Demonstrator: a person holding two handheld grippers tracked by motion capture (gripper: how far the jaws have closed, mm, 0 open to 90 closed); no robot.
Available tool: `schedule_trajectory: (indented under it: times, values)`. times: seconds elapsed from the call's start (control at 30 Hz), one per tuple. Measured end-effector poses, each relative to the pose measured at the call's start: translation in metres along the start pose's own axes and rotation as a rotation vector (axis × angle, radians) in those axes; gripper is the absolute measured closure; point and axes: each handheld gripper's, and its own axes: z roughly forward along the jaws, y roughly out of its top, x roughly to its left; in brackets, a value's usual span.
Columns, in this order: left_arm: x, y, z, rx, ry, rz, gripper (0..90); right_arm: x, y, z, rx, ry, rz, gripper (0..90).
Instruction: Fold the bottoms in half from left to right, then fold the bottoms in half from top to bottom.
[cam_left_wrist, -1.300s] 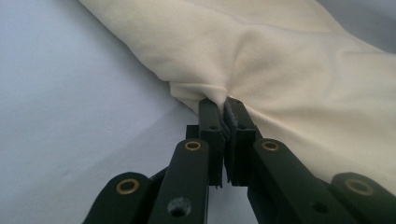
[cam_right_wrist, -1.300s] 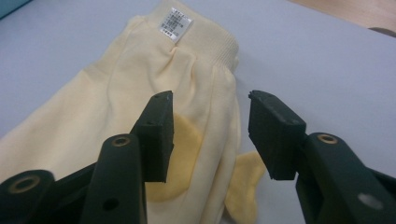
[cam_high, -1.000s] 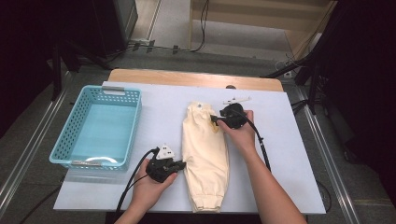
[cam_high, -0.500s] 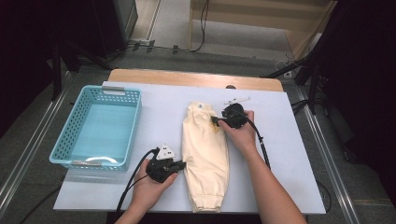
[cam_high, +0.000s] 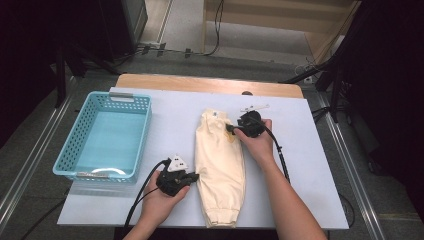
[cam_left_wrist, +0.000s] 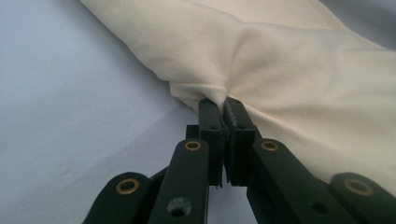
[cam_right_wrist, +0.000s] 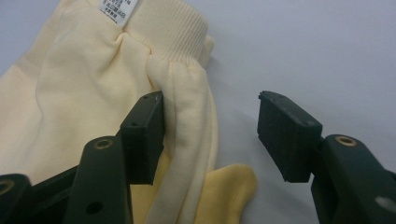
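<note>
Dark studio floor and cables are seen around a white-topped table (cam_high: 320, 150) in the high view, where a folded cream garment (cam_high: 220, 165) lies with its long axis running from the near edge toward the far edge, and a turquoise basket (cam_high: 75, 150) stands well apart to its left. The left hand-held gripper (cam_high: 192, 176) is held at the garment's left edge near the cuffed lower end; the right hand-held gripper (cam_high: 231, 128) is placed at the right edge near the ribbed upper end, so each end is nearest to one hand. In the left gripper view, the jaws are seen closed tight on a pinched fold of the cream cloth (cam_left_wrist: 280, 60), which puckers at the tips. In the right gripper view, the jaws have just been opening and stand apart, with a rolled edge of the garment (cam_right_wrist: 187, 116) lying between them beside one pad, unpressed. A ribbed band with a white label (cam_right_wrist: 117, 9) and a yellower patch (cam_right_wrist: 229, 186) are shown.
</note>
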Motion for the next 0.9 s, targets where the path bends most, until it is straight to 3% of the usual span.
schedule_trajectory:
  times: [0.73, 0.9]
  values:
    - [-0.001, 0.000, 0.000, 0.002, 0.005, 0.005, 87.7, -0.006, -0.002, 0.009, -0.020, 0.065, 0.046, 38.2]
    - [-0.001, 0.000, 0.000, 0.001, 0.004, 0.004, 87.7, -0.004, -0.003, 0.011, -0.017, 0.057, 0.025, 41.9]
